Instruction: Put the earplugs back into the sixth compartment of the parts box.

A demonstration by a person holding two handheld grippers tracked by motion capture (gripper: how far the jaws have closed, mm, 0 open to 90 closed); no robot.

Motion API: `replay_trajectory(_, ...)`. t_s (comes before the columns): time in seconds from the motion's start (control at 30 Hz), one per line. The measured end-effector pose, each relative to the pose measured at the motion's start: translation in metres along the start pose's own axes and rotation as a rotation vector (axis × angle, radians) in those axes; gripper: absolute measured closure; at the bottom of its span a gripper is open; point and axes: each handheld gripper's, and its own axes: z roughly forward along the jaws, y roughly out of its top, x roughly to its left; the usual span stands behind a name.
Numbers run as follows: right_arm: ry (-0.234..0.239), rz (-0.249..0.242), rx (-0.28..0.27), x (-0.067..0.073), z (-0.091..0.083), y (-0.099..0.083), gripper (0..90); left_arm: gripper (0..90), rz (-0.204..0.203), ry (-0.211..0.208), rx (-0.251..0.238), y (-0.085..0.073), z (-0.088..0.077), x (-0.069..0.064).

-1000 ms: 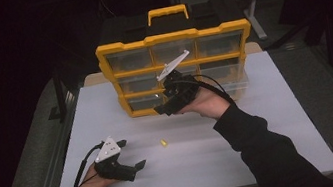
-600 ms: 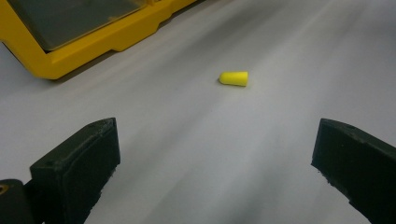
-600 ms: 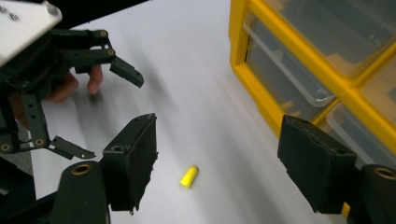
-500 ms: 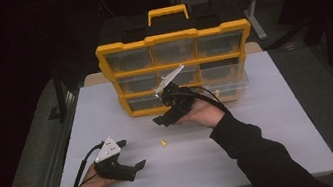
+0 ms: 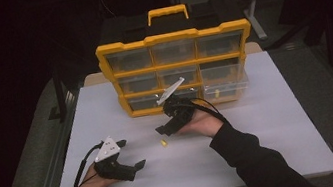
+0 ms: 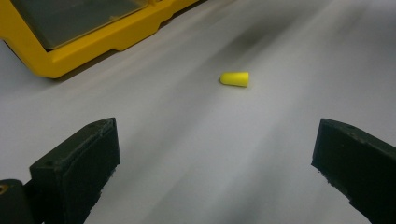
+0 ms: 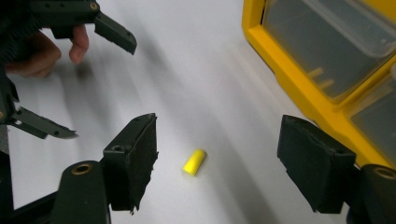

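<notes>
- The small yellow foam earplug is only a speck on the white table top in the high view; its shape cannot be read there.
- The contents of the yellow plastic organiser case with clear drawers are too dim to identify; the right gripper view shows faint pale sticks in one drawer, not identifiable.
- The organiser is cut off by the top edge in both gripper views.
- The right gripper covers part of the organiser's bottom middle drawer in the high view.
- The left gripper is cut by the left edge of the right gripper view; the hand behind it is mostly hidden.
- Both forearms leave the high view at the bottom.
</notes>
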Motion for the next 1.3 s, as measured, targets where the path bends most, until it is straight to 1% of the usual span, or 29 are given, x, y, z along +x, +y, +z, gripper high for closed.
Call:
replay_trajectory(0.1,0.006,0.012,-0.006,0.001,0.005,-0.005,27.9,0.3,0.003,-0.002,0.001,0.0,0.0,0.0)
replay_trajectory(0.2,0.009,0.013,-0.014,0.0,0.011,-0.012,29.5,0.3,0.002,-0.001,0.002,-0.001,0.0,0.0)
replay_trajectory(0.27,0.014,0.013,0.004,0.0,0.017,-0.015,30.0,0.3,-0.003,-0.001,0.001,-0.001,0.0,0.0)
replay_trajectory(0.43,0.02,0.01,0.019,-0.002,0.026,-0.021,35.7,0.3,-0.004,-0.001,-0.003,-0.002,-0.001,0.0)
replay_trajectory(0.57,0.028,0.021,0.018,-0.003,0.031,-0.025,39.6,0.3,-0.003,-0.002,-0.006,-0.002,-0.002,0.001)
replay_trajectory(0.63,0.034,0.018,0.019,-0.003,0.034,-0.027,42.5,0.3,-0.001,-0.005,-0.005,-0.002,-0.001,0.0)
replay_trajectory(0.8,0.049,0.016,0.053,0.001,0.044,-0.031,49.4,0.3,0.004,-0.004,-0.01,-0.002,-0.001,0.001)
replay_trajectory(0.87,0.052,0.005,0.058,0.002,0.048,-0.032,51.5,0.3,0.005,-0.003,-0.011,-0.002,-0.001,0.001)
replay_trajectory(0.93,0.056,0.01,0.067,0.003,0.051,-0.033,53.9,0.3,0.006,-0.004,-0.01,-0.002,-0.002,0.001)
replay_trajectory(1.03,0.062,0.005,0.08,0.004,0.056,-0.035,57.8,0.3,0.006,-0.006,-0.012,-0.002,-0.001,0.0)
replay_trajectory(1.07,0.063,0.011,0.09,0.005,0.057,-0.035,58.5,0.3,0.006,-0.007,-0.012,-0.002,-0.001,0.0)
replay_trajectory(1.13,0.063,-0.001,0.093,0.005,0.06,-0.036,60.4,0.4,0.006,-0.007,-0.011,-0.002,-0.001,0.001)
replay_trajectory(1.17,0.06,0.011,0.107,0.006,0.061,-0.037,61.3,0.4,0.007,-0.006,-0.012,-0.002,-0.001,0.0)
replay_trajectory(1.2,0.061,0.003,0.109,0.006,0.063,-0.037,62.3,0.4,0.006,-0.007,-0.012,-0.002,-0.001,0.0)
replay_trajectory(1.3,0.057,0.008,0.122,0.008,0.065,-0.038,65.6,0.4,0.008,-0.009,-0.014,-0.001,-0.001,0.0)
